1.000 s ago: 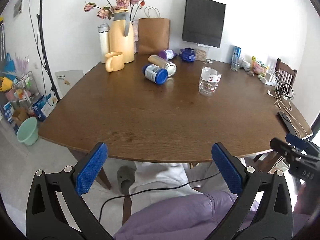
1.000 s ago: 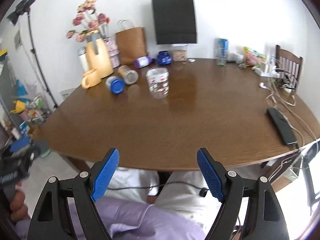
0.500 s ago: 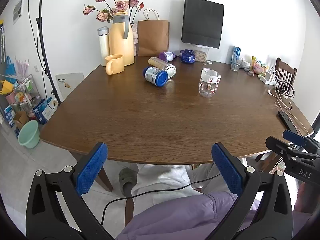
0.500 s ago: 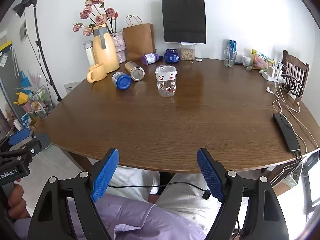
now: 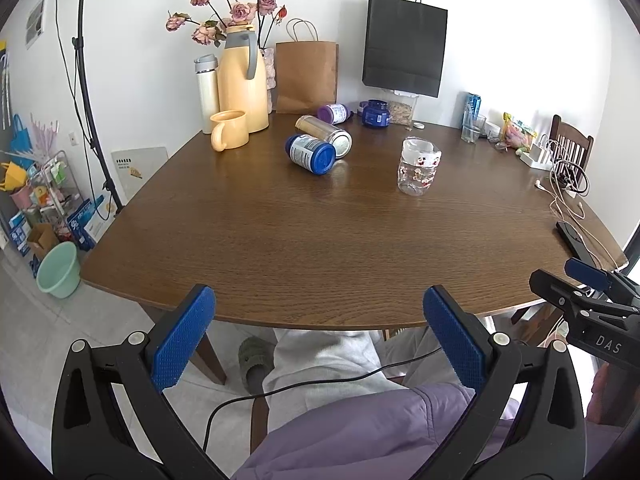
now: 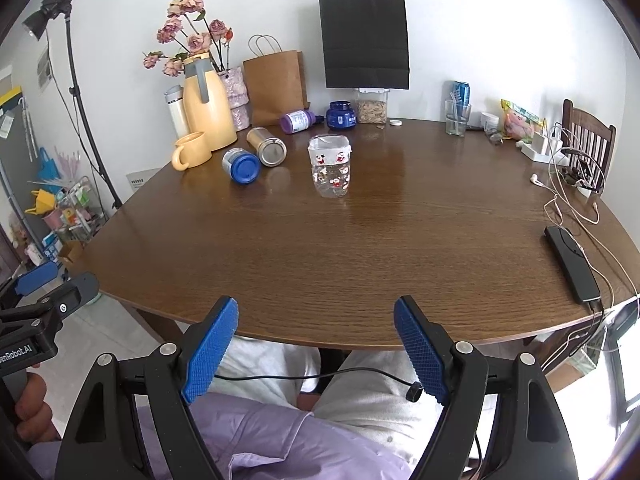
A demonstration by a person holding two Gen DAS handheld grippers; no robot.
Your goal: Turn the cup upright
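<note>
- Your left gripper [image 5: 318, 332] hangs off the near table edge, blue pads wide apart, gripping nothing.
- Your right gripper [image 6: 316, 344] sits likewise, jaws spread and empty.
- The clear printed cup [image 6: 330, 171] stands on the wooden table [image 6: 360, 248] at 12 o'clock from your right gripper, well apart.
- A blue-lidded jar [image 6: 240, 165] lies at the cup's 9 o'clock.

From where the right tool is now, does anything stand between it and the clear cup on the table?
Nothing visible does. Bare table lies between the open right tool and the cup. The blue-lid jar and the metal can lie to the cup's left, off that line.
</note>
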